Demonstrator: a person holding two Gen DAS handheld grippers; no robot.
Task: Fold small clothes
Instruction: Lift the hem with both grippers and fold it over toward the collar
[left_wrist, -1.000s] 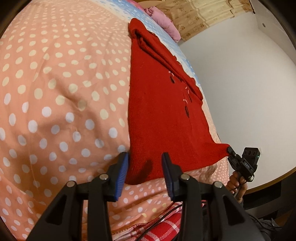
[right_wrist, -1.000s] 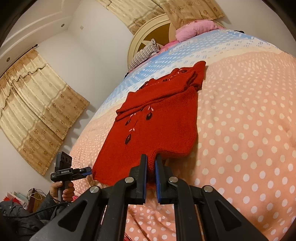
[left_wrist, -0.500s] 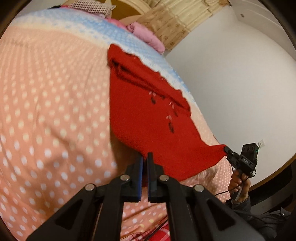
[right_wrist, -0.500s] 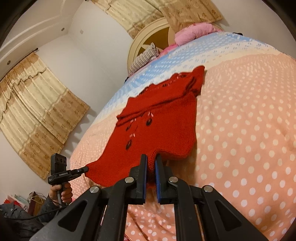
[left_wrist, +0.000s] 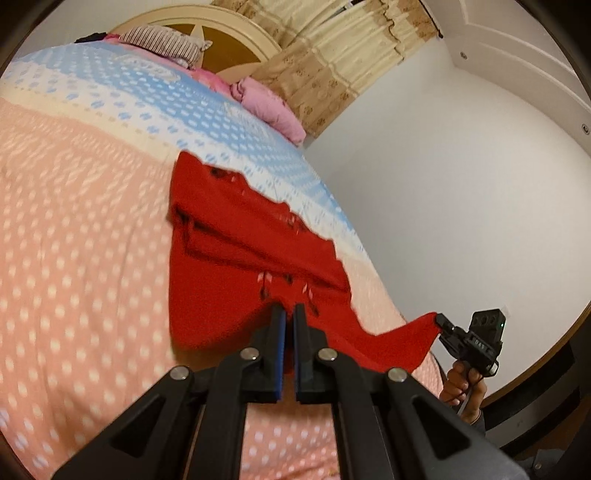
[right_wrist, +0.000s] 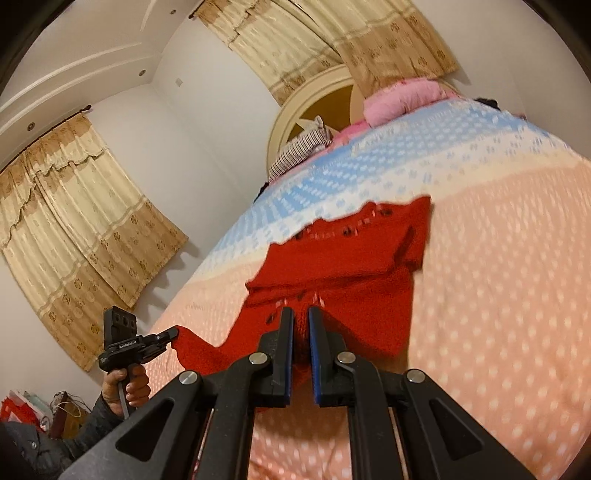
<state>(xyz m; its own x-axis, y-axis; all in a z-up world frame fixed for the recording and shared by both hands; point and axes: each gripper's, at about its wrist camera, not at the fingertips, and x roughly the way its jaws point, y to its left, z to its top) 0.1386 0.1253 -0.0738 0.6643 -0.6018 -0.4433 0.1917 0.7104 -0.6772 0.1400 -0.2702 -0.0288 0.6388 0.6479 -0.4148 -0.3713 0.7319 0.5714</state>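
A small red knitted sweater (left_wrist: 236, 258) lies on the polka-dot bedspread (left_wrist: 74, 258), its sleeves folded across the chest. My left gripper (left_wrist: 289, 314) is shut on one corner of its hem and lifts it. My right gripper (right_wrist: 301, 317) is shut on the other hem corner; the red knit shows between its pads. The sweater also shows in the right wrist view (right_wrist: 351, 277). Each gripper appears in the other's view, the right gripper (left_wrist: 443, 323) and the left gripper (right_wrist: 171, 334), holding the hem stretched and raised above the bed.
The bedspread is peach with a blue band (left_wrist: 184, 107) toward the headboard (left_wrist: 236, 33). Pink bedding (left_wrist: 269, 107) and a striped pillow (left_wrist: 162, 44) lie at the bed's head. White walls and beige curtains (right_wrist: 74, 229) surround the bed.
My left gripper closed on the hem corner. Both grippers have lifted the hem off the bed and carried it toward the collar; the views have tilted up toward the headboard.
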